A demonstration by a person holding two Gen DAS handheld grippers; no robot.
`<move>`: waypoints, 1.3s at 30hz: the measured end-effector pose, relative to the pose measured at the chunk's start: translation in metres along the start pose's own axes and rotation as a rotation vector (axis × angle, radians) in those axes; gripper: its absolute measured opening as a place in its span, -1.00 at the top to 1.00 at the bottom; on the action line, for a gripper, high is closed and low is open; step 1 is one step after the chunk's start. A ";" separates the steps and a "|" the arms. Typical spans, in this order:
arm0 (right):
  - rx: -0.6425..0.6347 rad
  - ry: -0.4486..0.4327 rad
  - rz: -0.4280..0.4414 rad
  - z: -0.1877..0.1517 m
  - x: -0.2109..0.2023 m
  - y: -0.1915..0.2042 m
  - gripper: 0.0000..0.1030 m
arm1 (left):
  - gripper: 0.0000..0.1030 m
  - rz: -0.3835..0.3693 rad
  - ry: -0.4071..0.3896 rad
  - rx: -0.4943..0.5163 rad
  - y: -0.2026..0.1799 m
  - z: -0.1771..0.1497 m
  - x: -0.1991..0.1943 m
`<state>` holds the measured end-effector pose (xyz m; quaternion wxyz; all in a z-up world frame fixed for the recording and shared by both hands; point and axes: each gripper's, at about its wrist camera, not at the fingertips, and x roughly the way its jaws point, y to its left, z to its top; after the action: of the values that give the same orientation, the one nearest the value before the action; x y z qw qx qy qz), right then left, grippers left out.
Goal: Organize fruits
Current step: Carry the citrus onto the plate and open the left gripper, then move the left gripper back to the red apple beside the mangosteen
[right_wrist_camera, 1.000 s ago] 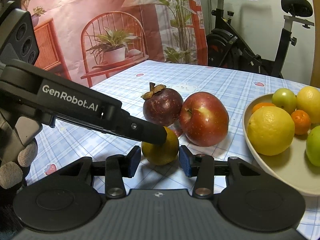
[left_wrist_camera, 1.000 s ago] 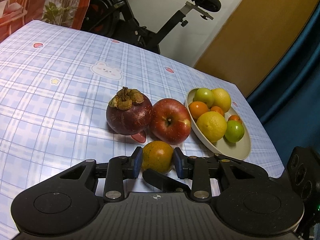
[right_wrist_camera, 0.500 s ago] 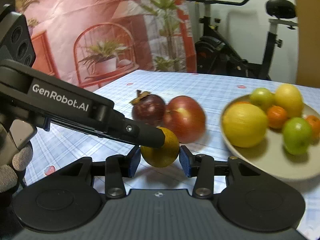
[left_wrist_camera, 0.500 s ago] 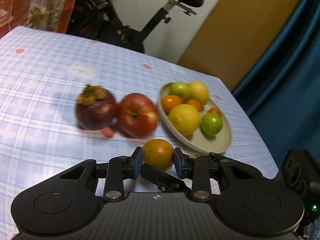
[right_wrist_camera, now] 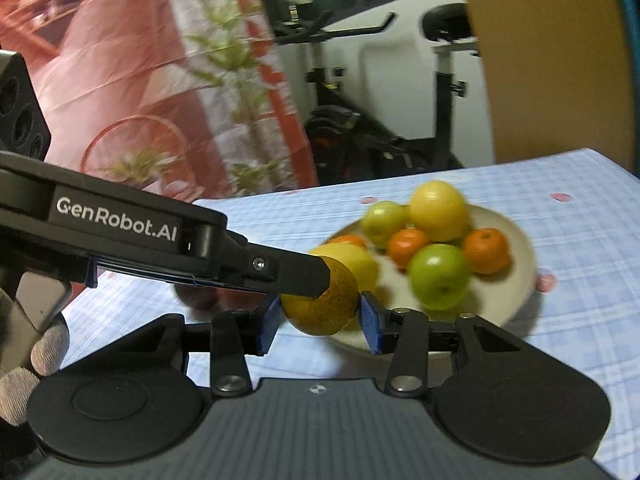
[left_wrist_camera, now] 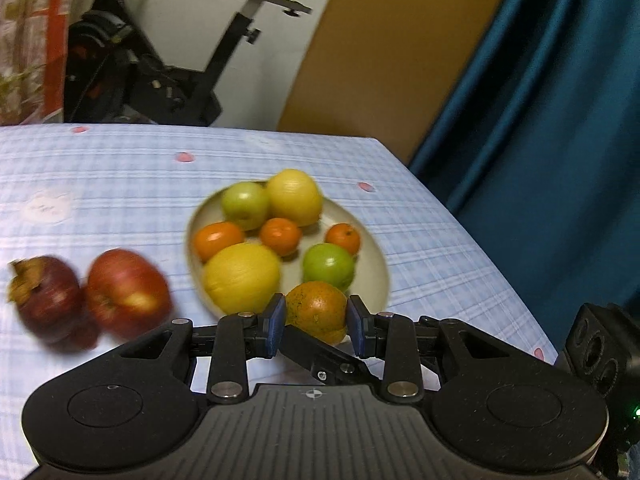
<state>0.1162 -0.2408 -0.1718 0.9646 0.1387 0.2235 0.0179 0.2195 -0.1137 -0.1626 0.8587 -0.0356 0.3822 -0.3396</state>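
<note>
Left wrist view alone shows the apple [left_wrist_camera: 128,292] and mangosteen [left_wrist_camera: 44,300] on the blue checked tablecloth [left_wrist_camera: 120,176]; right wrist view alone shows a gloved hand [right_wrist_camera: 36,364] and pink backdrop [right_wrist_camera: 132,60]. Exercise bike [left_wrist_camera: 168,64], blue curtain [left_wrist_camera: 560,120] behind the table. Orange [left_wrist_camera: 318,310] clamped by left gripper [left_wrist_camera: 316,322] and right gripper [right_wrist_camera: 318,322] together, just above the near rim of the plate [left_wrist_camera: 376,264] of fruit.
</note>
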 end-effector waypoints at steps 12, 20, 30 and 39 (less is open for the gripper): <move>0.078 -0.038 -0.173 0.002 -0.016 -0.051 0.13 | 0.32 -0.047 0.060 0.066 -0.046 0.021 0.065; 0.024 -0.061 -0.228 0.003 -0.004 -0.060 0.13 | 0.31 -0.008 0.028 0.098 -0.051 0.022 0.075; 0.007 -0.054 -0.233 0.004 0.004 -0.058 0.11 | 0.30 0.041 0.024 0.108 -0.049 0.026 0.074; -0.020 -0.129 -0.202 0.001 -0.007 -0.051 0.09 | 0.30 0.058 -0.044 0.075 -0.027 0.036 0.033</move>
<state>0.1087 -0.2912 -0.1822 0.9753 0.1064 0.1735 -0.0863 0.2449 -0.1618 -0.1493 0.8771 0.0001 0.3511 -0.3276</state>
